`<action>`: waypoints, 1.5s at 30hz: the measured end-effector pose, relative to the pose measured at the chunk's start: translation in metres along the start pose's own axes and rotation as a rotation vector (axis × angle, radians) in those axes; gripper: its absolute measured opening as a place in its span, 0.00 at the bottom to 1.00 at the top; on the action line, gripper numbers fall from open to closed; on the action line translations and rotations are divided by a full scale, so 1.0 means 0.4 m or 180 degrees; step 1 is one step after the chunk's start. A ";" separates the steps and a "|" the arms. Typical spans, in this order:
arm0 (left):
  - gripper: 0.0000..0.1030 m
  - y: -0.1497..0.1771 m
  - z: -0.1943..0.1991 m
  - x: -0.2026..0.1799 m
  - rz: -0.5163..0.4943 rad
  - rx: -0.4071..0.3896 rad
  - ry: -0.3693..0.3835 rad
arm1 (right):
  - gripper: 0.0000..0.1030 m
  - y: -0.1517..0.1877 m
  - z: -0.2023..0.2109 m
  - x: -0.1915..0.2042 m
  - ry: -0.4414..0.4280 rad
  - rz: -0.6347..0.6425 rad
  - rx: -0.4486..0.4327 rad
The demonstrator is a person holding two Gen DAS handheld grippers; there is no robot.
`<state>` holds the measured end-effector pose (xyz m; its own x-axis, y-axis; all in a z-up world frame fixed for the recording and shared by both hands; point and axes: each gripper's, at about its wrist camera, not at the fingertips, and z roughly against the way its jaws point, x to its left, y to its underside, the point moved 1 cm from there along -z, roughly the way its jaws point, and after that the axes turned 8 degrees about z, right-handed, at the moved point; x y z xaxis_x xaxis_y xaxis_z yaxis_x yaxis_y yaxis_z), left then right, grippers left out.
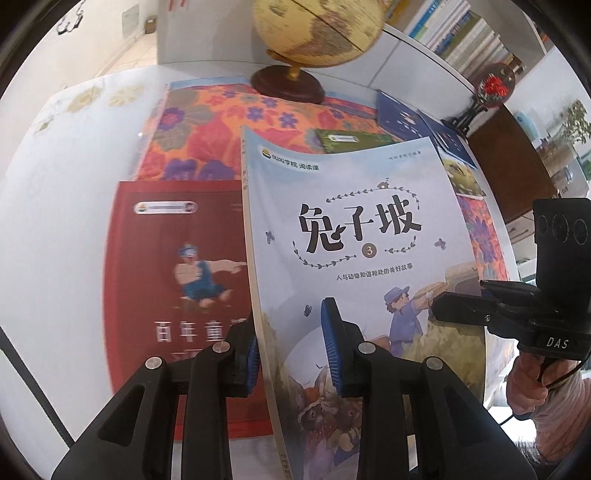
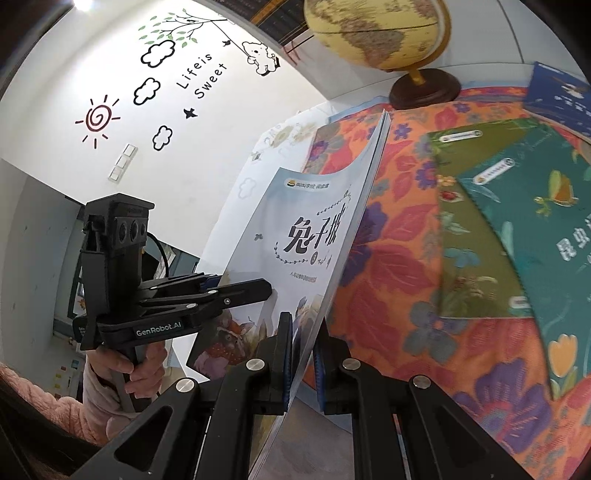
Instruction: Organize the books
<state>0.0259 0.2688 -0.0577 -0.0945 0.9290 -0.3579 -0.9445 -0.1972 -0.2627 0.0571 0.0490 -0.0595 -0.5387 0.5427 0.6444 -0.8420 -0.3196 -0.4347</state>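
A pale blue children's book (image 1: pixel 351 229) is held up off the table, tilted. My left gripper (image 1: pixel 291 347) straddles its spine edge, blue pads on both sides, jaws partly apart. My right gripper (image 2: pixel 303 354) straddles the book's opposite edge (image 2: pixel 332 258) and shows in the left wrist view (image 1: pixel 465 302) at the book's right side. A red book (image 1: pixel 177 288) lies flat on the white table below. A teal book (image 2: pixel 535 229) on an olive green book (image 2: pixel 465 236) lies on the flowered cloth.
A globe (image 1: pixel 317 33) on a dark wooden base stands at the back of the orange flowered cloth (image 1: pixel 229 125). Dark blue books (image 1: pixel 399 118) lie at the back right. A bookshelf (image 1: pixel 461 33) stands behind. The white table (image 1: pixel 66 206) extends left.
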 end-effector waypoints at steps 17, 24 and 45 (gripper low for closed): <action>0.26 -0.017 0.047 0.174 0.0246 -0.0102 -0.0053 | 0.10 -0.048 -0.142 0.066 -0.0118 0.0101 0.0168; 0.26 -0.021 0.029 0.233 0.0349 -0.0075 -0.0033 | 0.10 -0.056 -0.191 0.065 -0.0151 0.0061 0.0200; 0.28 -0.032 -0.010 0.301 0.0512 0.0105 0.0055 | 0.10 -0.033 -0.269 0.029 -0.0113 -0.0246 0.0310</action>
<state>0.0279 0.3818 -0.1012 -0.2401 0.8806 -0.4084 -0.9275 -0.3324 -0.1714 0.0651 0.1430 -0.1139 -0.4713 0.5413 0.6963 -0.8790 -0.3527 -0.3208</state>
